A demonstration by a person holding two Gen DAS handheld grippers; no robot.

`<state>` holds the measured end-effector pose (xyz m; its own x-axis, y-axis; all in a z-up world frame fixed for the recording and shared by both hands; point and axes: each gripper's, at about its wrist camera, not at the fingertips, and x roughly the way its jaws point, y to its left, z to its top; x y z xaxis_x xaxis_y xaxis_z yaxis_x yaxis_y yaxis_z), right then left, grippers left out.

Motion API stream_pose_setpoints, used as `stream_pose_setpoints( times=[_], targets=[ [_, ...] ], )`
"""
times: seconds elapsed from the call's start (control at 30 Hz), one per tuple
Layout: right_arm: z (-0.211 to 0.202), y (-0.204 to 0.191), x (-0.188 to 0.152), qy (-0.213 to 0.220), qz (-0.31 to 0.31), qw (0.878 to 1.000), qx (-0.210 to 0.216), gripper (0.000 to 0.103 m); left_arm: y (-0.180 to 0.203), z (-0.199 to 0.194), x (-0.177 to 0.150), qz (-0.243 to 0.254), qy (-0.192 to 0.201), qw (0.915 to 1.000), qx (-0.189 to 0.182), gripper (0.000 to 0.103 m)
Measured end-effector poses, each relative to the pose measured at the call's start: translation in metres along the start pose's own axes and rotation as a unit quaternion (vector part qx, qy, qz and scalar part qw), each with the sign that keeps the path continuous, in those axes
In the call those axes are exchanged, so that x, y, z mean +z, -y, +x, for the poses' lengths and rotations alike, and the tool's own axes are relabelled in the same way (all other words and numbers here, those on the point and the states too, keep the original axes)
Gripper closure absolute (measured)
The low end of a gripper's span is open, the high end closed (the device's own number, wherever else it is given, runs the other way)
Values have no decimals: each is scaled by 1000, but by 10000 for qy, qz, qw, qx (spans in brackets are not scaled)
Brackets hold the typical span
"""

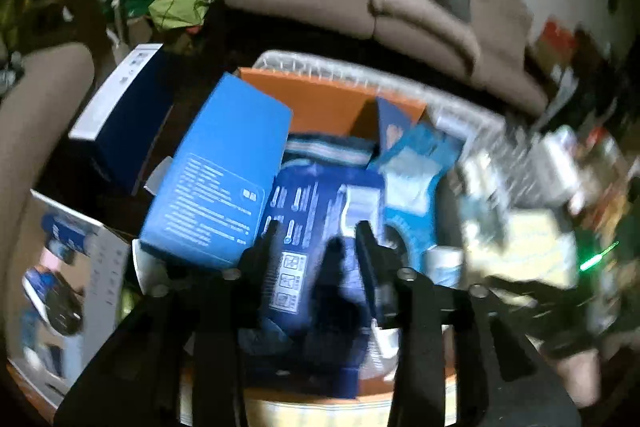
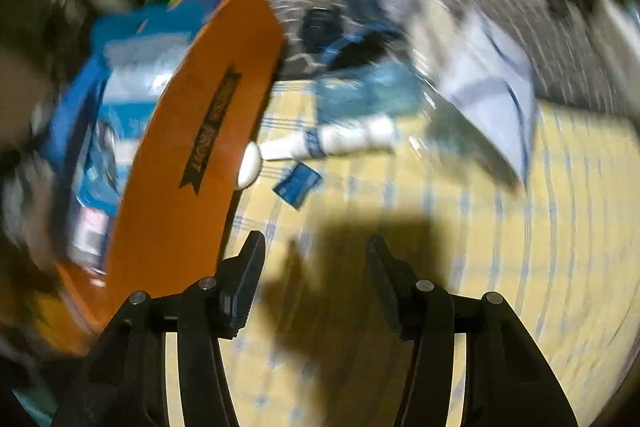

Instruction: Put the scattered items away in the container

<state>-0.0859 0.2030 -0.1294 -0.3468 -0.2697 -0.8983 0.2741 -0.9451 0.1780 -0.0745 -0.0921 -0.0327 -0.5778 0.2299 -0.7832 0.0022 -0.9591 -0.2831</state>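
Right wrist view: the orange box (image 2: 188,155), at 9 o'clock of the frame, is showing a dark ribbon banner (image 2: 210,131) along its side reading "FRUIT"; the word before it is blurring out. Left wrist view: fine print on the blue box (image 1: 218,179) is staying illegible.

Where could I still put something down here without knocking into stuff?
Bare yellow checked cloth ahead of the right hand-held gripper, between the orange box and the crumpled white paper, is free. Inside the box, under the left hand-held gripper, it is packed with blue packages.
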Motion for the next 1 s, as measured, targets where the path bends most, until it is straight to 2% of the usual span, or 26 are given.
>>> stream_pose_setpoints(
  times=[0.07, 0.13, 0.23, 0.33, 0.37, 0.4, 0.43, 0.47, 0.53, 0.57, 0.67, 0.77, 0.8, 0.9, 1.0],
  targets=[
    [9, -18, 1, 117, -719, 9971, -202, 44, -4, -16, -1, -57, 198, 9998, -83, 53],
    [17, -30, 1, 236, -1118, 9934, -99, 35, -6, -29, -3, -5, 372, 9993, 14, 49],
    [34, -30, 1, 208, -1163, 9927, -259, 33, -9, -37, -4, -45, 445, 9990, -19, 49],
    [46, -23, 3, 340, -926, 9943, -401, 35, -9, -36, -2, -72, 378, 9992, -134, 49],
    [49, -19, 3, 407, -779, 9953, -397, 38, -8, -34, -2, -59, 354, 9993, -128, 49],
    [51, -16, 2, 427, -665, 9962, -376, 49, -7, -33, -2, -38, 335, 9994, -107, 49],
    [51, -14, 0, 413, -604, 9967, -344, 52, -7, -31, -3, -9, 312, 9995, -87, 49],
    [49, -13, -1, 472, -591, 9964, -384, 62, -5, -29, -4, 27, 279, 9996, -74, 49],
    [44, -9, -3, 350, -561, 9973, -315, 70, -2, -26, -6, 68, 243, 9997, -46, 49],
    [40, -6, -3, 299, -514, 9978, -308, 80, -1, -26, -7, 94, 244, 9997, -34, 49],
    [23, 3, -3, 354, -315, 9987, -166, 81, 5, -27, -11, 181, 303, 9994, 24, 49],
    [11, 10, -2, 378, -165, 9986, -333, 81, 14, -25, -16, 325, 343, 9989, 66, 49],
    [9, 11, 0, 387, -94, 9989, -232, 81, 18, -23, -17, 396, 355, 9985, 130, 49],
    [-1, 10, 1, 541, 411, 9950, 727, 81, 25, -20, -18, 491, 363, 9978, 240, 49],
    [-3, -7, 7, 443, 349, 9958, 719, 81, 24, -18, -16, 449, 379, 9980, 252, 49]
  ],
)
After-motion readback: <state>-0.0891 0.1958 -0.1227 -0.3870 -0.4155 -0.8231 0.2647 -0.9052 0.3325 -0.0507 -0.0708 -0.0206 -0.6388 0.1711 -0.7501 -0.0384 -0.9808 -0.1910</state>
